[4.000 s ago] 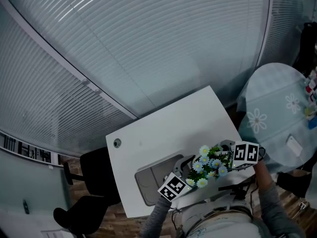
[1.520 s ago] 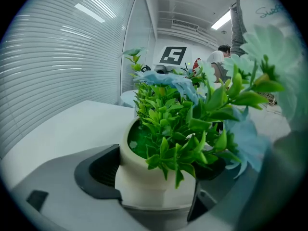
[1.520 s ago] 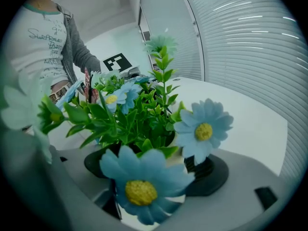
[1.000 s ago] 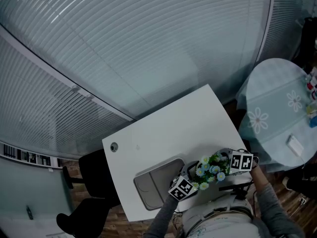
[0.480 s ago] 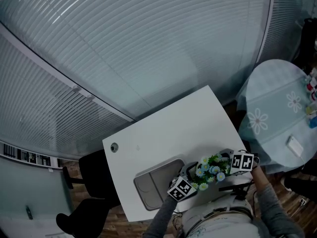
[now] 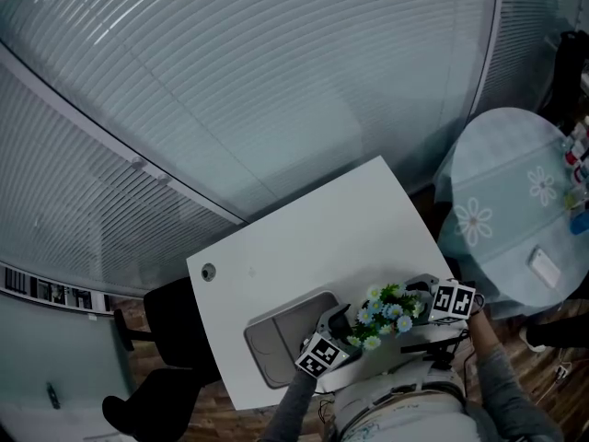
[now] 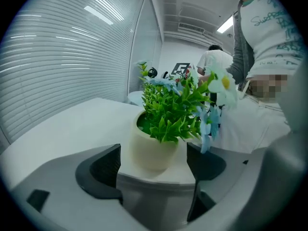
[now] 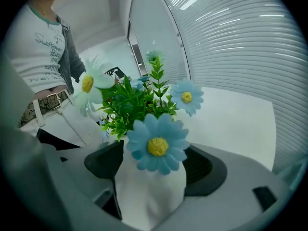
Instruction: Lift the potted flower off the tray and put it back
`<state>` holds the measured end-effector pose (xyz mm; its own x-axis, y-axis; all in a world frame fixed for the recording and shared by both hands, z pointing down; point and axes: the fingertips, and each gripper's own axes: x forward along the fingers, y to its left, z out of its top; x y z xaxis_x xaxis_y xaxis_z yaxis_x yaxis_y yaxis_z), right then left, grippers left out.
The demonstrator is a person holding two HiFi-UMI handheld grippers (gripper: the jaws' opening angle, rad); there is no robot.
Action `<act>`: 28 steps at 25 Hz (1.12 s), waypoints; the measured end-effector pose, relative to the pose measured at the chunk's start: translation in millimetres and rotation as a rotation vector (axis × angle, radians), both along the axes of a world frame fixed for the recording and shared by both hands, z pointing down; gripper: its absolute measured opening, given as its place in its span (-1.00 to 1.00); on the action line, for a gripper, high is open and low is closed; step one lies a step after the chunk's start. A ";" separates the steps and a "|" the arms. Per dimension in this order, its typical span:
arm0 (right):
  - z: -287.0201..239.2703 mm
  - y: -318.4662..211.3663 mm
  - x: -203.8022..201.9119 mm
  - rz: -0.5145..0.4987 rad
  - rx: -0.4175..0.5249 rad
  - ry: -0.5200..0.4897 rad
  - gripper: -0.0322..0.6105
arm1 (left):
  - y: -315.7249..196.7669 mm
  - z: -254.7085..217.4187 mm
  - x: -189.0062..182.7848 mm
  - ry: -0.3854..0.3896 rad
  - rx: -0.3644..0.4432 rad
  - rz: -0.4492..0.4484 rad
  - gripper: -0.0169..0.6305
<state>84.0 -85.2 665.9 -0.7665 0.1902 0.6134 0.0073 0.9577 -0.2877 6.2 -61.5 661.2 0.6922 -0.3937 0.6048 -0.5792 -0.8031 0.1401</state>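
Clamping the potted flower in the right tool, left tool agape just short of it, the person has it off the grey tray, over the white surface just beside; the return step probably follows, calling for a level carry onto the tray.

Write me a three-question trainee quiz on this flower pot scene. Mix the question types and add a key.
1. True or false: the potted flower is off the grey tray.
2. The left hand-held gripper and the right hand-held gripper flank the potted flower. Which has its jaws shut on it? A left; B right; C neither.
3. Fill in: the blue daisy nearest the camera in the right gripper view has a ___ centre.
Key: 1 true; 2 B; 3 yellow.
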 end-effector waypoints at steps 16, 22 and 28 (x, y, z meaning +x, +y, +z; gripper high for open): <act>-3.3 1.5 18.8 0.051 0.016 0.036 0.19 | 16.8 -3.5 -1.7 -0.009 0.007 -0.023 0.27; -8.8 -2.7 19.9 0.087 0.065 0.006 -0.71 | 18.9 -10.6 -6.7 0.030 0.031 -0.056 -0.61; -5.2 -5.4 21.6 0.079 0.123 -0.005 -0.81 | 24.8 -7.5 -3.3 0.009 0.040 -0.057 -0.91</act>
<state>105.6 -90.6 660.7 -0.7794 0.0526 0.6243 -0.0688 0.9833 -0.1688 2.9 -36.6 653.7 0.6733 -0.4564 0.5817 -0.6230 -0.7739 0.1137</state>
